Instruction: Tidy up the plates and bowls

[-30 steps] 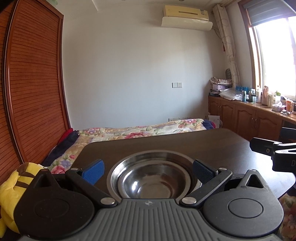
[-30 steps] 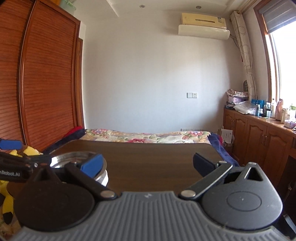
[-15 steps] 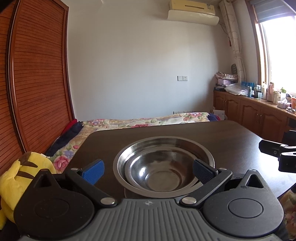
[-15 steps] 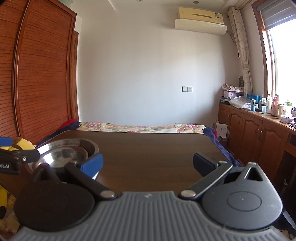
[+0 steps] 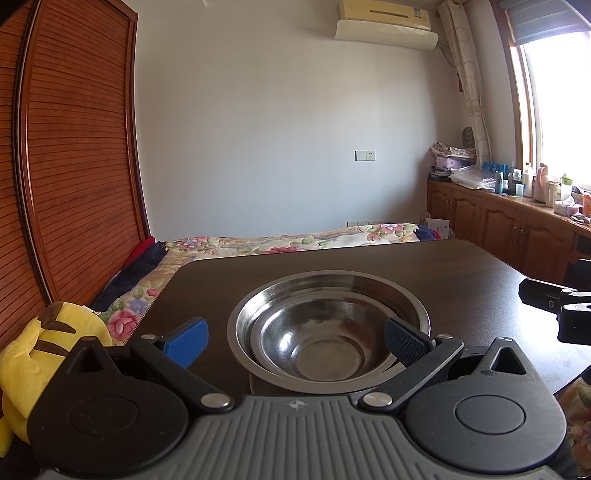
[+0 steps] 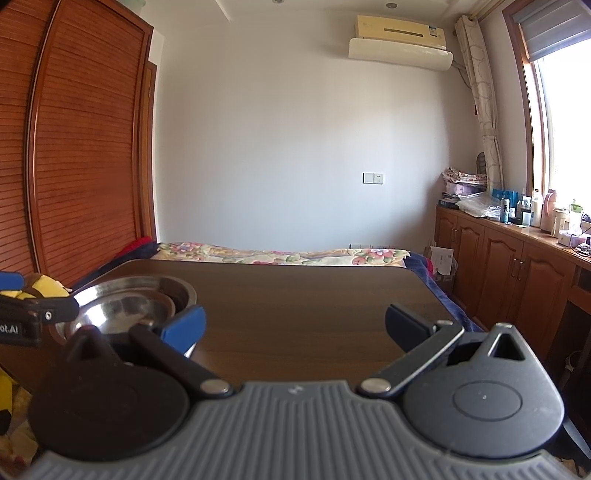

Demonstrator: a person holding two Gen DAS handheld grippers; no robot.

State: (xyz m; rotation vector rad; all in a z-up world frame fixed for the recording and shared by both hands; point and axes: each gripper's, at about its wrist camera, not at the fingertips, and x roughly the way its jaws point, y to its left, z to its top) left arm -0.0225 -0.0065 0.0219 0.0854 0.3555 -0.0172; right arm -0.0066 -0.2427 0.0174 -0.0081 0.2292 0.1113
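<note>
While nested bowls [image 5: 328, 332] sit btwn open left tongs [image 5: 295, 341], on table [image 5: 480, 273]

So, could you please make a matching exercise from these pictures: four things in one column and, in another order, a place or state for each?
Things:
1. small steel bowl
2. yellow plush toy
3. white air conditioner
4. left gripper

Places or states:
A. high on the wall
B. open
C. nested in the wide steel bowl
D. beside the dark wooden table, at its left

Pairs: 1-C, 2-D, 3-A, 4-B
</note>
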